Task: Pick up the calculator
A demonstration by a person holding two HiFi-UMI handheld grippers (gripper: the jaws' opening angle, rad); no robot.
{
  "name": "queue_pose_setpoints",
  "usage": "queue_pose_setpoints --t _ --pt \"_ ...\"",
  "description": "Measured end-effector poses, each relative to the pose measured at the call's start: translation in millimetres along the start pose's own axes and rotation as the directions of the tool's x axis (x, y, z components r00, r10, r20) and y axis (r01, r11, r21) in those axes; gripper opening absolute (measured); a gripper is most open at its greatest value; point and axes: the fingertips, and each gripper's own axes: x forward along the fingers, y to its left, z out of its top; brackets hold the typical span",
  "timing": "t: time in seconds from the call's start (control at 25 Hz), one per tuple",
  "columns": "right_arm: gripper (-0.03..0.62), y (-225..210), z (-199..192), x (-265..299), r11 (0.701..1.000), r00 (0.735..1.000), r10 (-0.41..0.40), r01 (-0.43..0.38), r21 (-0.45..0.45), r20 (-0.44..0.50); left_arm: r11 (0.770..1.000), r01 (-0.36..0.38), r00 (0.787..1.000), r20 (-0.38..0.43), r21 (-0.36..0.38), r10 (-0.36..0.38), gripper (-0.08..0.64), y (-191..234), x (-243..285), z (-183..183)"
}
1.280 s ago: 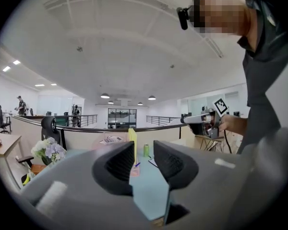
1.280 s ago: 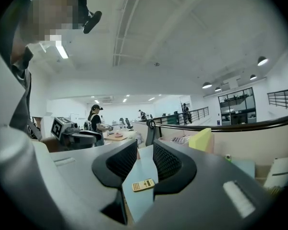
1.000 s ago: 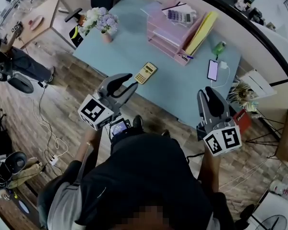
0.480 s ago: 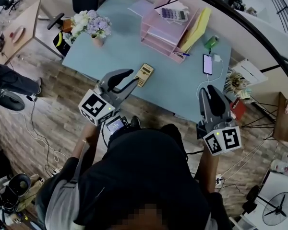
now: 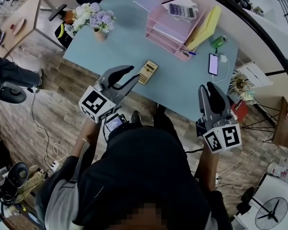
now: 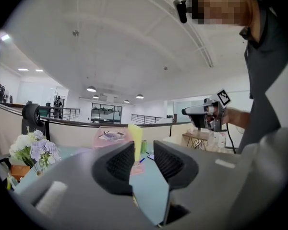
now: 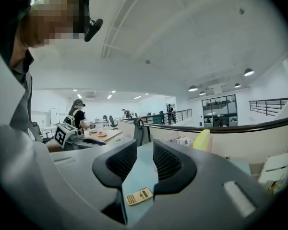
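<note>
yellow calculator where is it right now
Head view: the yellow calculator lies flat on the blue table near its front edge, centre-left, just ahead of the left hand-held gripper, with the pink trays further back to its right.

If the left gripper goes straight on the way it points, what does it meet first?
The left gripper probably passes above the calculator and first meets the yellow folder beside the pink tray, which shows between its jaws. Depth is unclear.
</note>
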Motion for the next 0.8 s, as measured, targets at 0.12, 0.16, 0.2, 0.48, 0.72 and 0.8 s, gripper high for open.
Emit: queue_pose_setpoints --t 0.12,0.16,0.2,0.48,0.72,0.8 --pt "0.086 -7.8 -3.7 14.1 0.999 0.999 0.039 -0.039 0.013 -0.004 1.0 -0.026 0.999 -0.019 0.004 0.026 0.129 7.0 7.5 -5.5" --pt "0.086 -10.7 -4.2 18.8 0.999 0.999 0.052 -0.052 0.015 -0.007 0.999 -0.035 0.999 -0.025 0.002 0.035 0.129 9.4 10.6 -7.4" --pt "0.086 -14.4 -4.1 23.4 0.998 0.998 0.064 -0.063 0.015 -0.009 0.999 -0.042 0.999 -0.032 -0.004 0.042 0.129 11.6 14.6 -9.0" --pt "0.086 -57.5 -13.0 49.5 0.993 0.993 0.111 -0.109 0.041 -0.03 0.997 -0.071 0.993 -0.095 -0.037 0.067 0.138 22.0 62.2 -28.3" --pt "0.086 -91.5 -28.1 65.7 0.989 0.988 0.14 -0.136 0.059 -0.064 0.993 -0.098 0.982 -0.167 -0.07 0.085 0.152 33.0 101.8 -60.0" --pt "0.086 -102.6 -34.3 69.6 0.988 0.987 0.143 -0.137 0.069 -0.075 0.992 -0.104 0.976 -0.202 -0.075 0.087 0.166 35.5 113.7 -74.0"
